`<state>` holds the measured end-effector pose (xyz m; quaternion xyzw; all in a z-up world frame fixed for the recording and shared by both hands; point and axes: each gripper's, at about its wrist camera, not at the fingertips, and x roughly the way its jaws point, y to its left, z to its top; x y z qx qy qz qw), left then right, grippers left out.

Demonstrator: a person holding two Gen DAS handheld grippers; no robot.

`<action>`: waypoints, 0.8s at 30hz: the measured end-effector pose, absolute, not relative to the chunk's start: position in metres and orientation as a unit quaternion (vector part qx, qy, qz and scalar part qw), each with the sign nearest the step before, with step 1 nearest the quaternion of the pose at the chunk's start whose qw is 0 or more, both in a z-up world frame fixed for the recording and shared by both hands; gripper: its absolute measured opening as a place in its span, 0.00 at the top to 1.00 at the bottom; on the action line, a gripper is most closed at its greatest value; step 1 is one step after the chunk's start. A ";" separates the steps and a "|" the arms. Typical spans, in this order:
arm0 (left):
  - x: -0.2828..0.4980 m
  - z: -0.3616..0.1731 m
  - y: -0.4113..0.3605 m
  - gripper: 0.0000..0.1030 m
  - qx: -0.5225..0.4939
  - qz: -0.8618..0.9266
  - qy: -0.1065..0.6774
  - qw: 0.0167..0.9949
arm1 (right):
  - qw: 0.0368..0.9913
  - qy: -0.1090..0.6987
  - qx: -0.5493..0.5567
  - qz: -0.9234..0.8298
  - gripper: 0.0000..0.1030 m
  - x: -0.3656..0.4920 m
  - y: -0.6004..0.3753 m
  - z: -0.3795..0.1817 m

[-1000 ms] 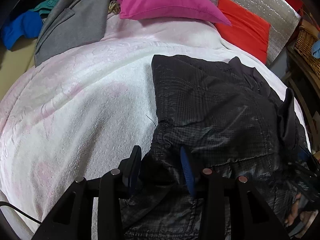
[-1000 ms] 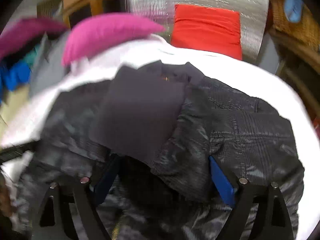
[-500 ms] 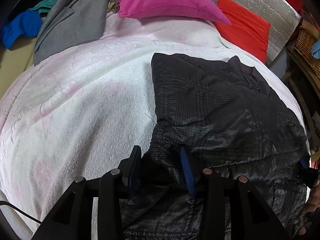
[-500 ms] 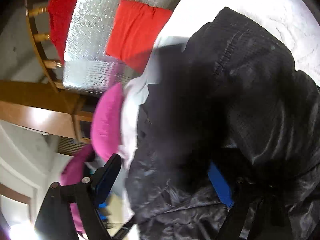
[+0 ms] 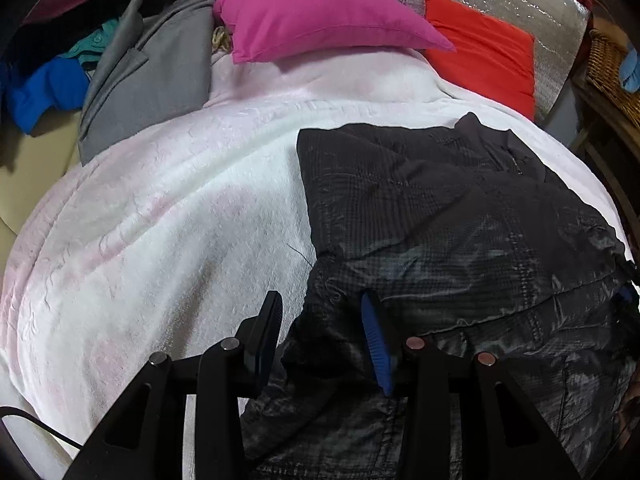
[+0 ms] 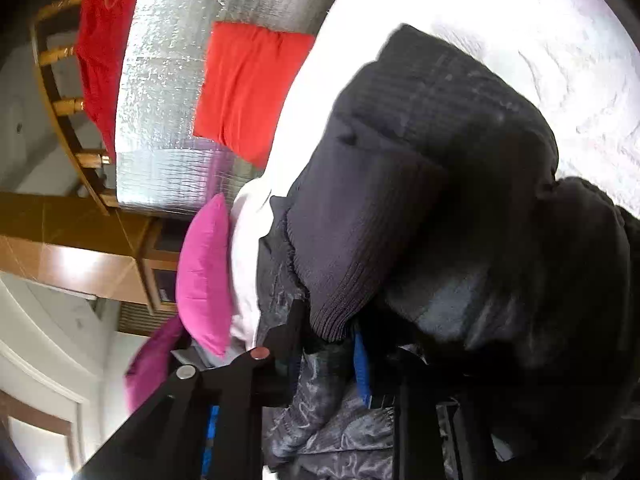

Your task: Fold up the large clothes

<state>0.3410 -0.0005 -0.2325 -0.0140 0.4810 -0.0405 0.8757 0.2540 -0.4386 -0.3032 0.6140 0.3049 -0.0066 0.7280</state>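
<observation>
So the bed (image 5: pixel 168 216), covered in a white fleecy blanket, is my folding surface, and the black quilted jacket (image 5: pixel 440 216) lies spread over its right half, well apart from the magenta pillow (image 5: pixel 320 16), the red cushion (image 5: pixel 484 56) and the grey garment (image 5: pixel 148 80) heaped at the far end; my guess is they were left up there to keep the working area free. The jacket lies mostly flat with a straight left edge and its collar toward the red cushion, which reads to me as partly folded, one side already laid over the body. The shell is shiny, faintly checked and crinkly, so I expect it to slide and spring back. My left gripper (image 5: pixel 324 340) sits at the near left corner, jaws partway apart with a bunched wad of hem between them; the blue pad (image 5: pixel 376 344) presses the fabric, but I cannot tell if the other pad touches it. I judge it's there to anchor that corner. My right gripper (image 6: pixel 324 356) is rolled sideways and clamped down narrow on jacket fabric just below the dark ribbed knit cuff (image 6: pixel 344 272), presumably to carry that sleeve across.
</observation>
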 end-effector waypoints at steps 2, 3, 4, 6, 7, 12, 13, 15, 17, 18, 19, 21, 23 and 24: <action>0.343 -0.233 0.002 0.59 -0.024 -0.042 0.486 0.873 | 0.751 0.298 0.589 -0.014 0.77 0.250 -0.436 -0.289; 0.344 -0.233 0.002 0.59 -0.027 -0.042 0.487 0.872 | 0.761 0.291 0.579 -0.014 0.78 0.246 -0.434 -0.279; 0.344 -0.233 0.003 0.59 -0.030 -0.042 0.487 0.872 | 0.768 0.286 0.574 -0.013 0.78 0.241 -0.433 -0.271; 0.343 -0.232 0.003 0.59 -0.030 -0.041 0.486 0.872 | 0.774 0.280 0.568 -0.011 0.78 0.234 -0.430 -0.262; 0.342 -0.231 0.002 0.59 -0.027 -0.042 0.485 0.873 | 0.778 0.279 0.563 -0.012 0.78 0.225 -0.429 -0.256; 0.335 -0.230 0.001 0.59 -0.024 -0.050 0.485 0.873 | 0.783 0.304 0.543 -0.020 0.78 0.205 -0.428 -0.242; 0.334 -0.230 0.001 0.59 -0.024 -0.052 0.487 0.872 | 0.780 0.312 0.541 -0.024 0.78 0.206 -0.427 -0.245; 0.333 -0.232 -0.001 0.59 -0.016 -0.051 0.488 0.871 | 0.765 0.346 0.544 -0.020 0.78 0.206 -0.430 -0.258; 0.333 -0.233 -0.002 0.56 -0.012 -0.052 0.490 0.870 | 0.748 0.369 0.551 -0.016 0.75 0.205 -0.434 -0.270; 0.333 -0.233 -0.001 0.54 -0.012 -0.051 0.490 0.870 | 0.740 0.374 0.559 -0.013 0.75 0.205 -0.436 -0.275; 0.333 -0.232 0.000 0.52 -0.013 -0.049 0.489 0.871 | 0.736 0.374 0.565 -0.004 0.74 0.206 -0.438 -0.277; 0.334 -0.232 0.002 0.51 -0.024 -0.047 0.491 0.870 | 0.730 0.373 0.573 -0.003 0.67 0.207 -0.443 -0.278; 0.335 -0.232 0.004 0.50 -0.039 -0.050 0.492 0.868 | 0.725 0.359 0.588 -0.002 0.52 0.203 -0.450 -0.278; 0.335 -0.231 0.004 0.50 -0.040 -0.050 0.491 0.869 | 0.722 0.347 0.599 -0.004 0.41 0.200 -0.455 -0.277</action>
